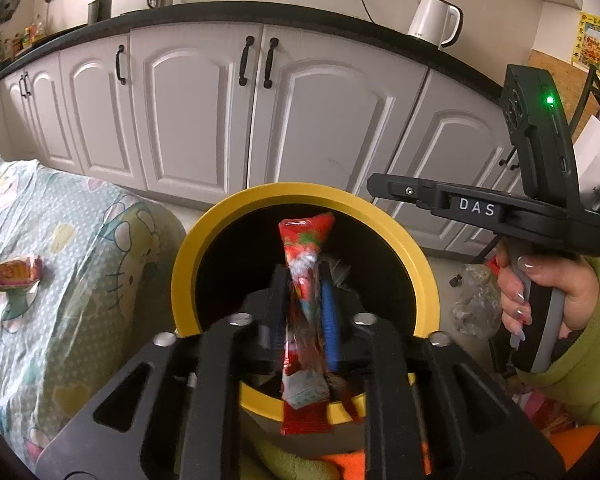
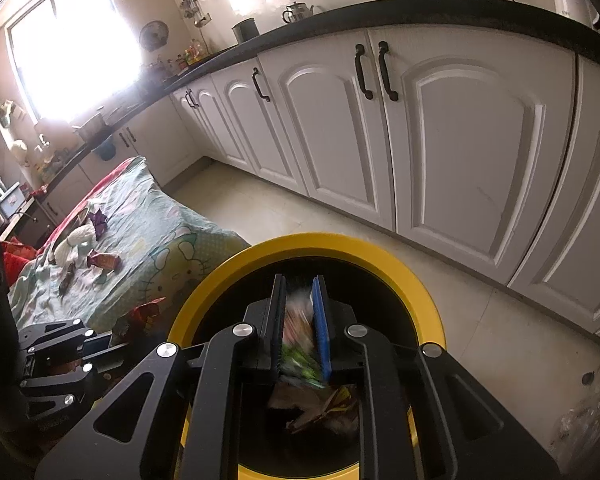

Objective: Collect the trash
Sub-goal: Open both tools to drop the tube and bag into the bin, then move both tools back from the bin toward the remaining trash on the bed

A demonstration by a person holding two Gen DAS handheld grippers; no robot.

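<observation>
Left wrist view: the left gripper [image 1: 304, 280] stands over the round yellow-rimmed black bin [image 1: 420, 256], jaws parted slightly, the long red foil wrapper [image 1: 302, 312] loose between them. It could catch the near rim and drop outside. The right gripper [image 2: 300, 312] pinches a blurred green-and-white packet [image 2: 298, 340] above the bin.

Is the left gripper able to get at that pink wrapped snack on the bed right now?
Probably not yet. The left gripper has a red wrapper between its fingers over the yellow bin. The pink snack lies in the open on the bedsheet, nothing covering it, so once the wrapper drops the way looks free.
</observation>
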